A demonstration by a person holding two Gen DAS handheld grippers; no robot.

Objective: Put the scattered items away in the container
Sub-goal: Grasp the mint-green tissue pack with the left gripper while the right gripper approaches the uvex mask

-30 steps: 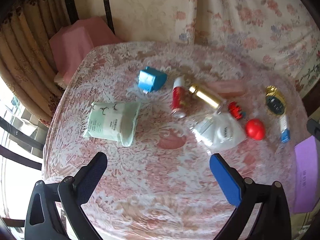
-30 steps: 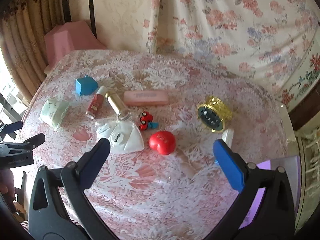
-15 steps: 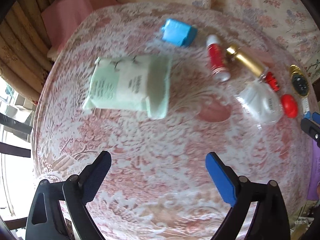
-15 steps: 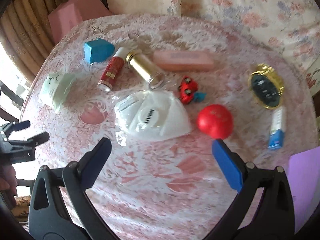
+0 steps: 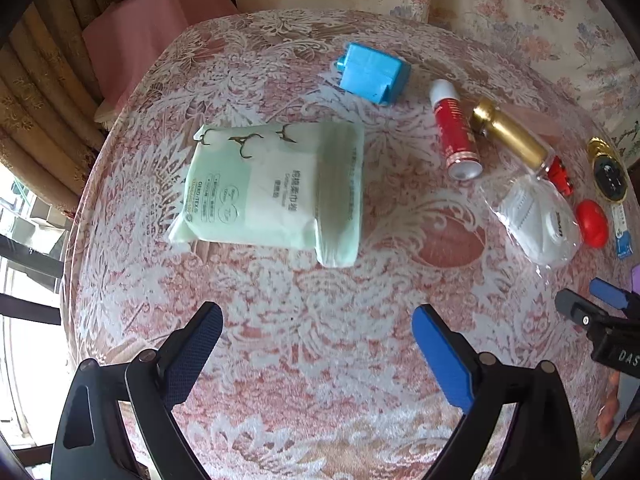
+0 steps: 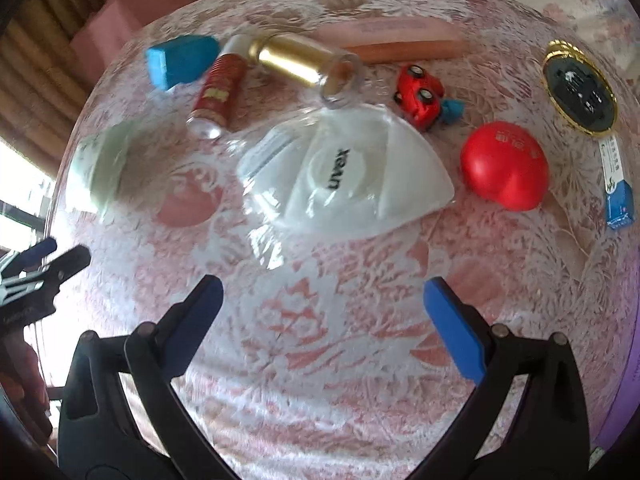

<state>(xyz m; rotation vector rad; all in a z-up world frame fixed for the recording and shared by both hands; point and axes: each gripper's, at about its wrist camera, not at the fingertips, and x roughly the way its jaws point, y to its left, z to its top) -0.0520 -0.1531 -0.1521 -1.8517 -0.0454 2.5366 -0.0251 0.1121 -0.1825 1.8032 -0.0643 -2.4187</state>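
Note:
My left gripper point(image 5: 316, 338) is open and empty, low over the table just short of a pale green tissue pack point(image 5: 272, 192). My right gripper point(image 6: 320, 312) is open and empty, just short of a bagged white mask point(image 6: 344, 172). Around the mask lie a red ball point(image 6: 504, 166), a red toy car point(image 6: 420, 94), a gold bottle point(image 6: 296, 60), a red can point(image 6: 218, 90), a blue box point(image 6: 180, 60), a pink case point(image 6: 392, 38), a gold clock point(image 6: 580, 88) and a small blue-white box point(image 6: 618, 188). A purple container edge point(image 6: 624, 340) shows at the right.
The round table point(image 5: 320, 360) has a pink lace cloth under clear plastic. A pink-covered chair point(image 5: 148, 36) stands behind it at the left, curtains behind. The right gripper shows at the right of the left wrist view point(image 5: 596, 308).
Both grippers have dropped lower and moved forward: the left toward the tissue pack, the right toward the mask. Both stay open. Nothing on the table has moved.

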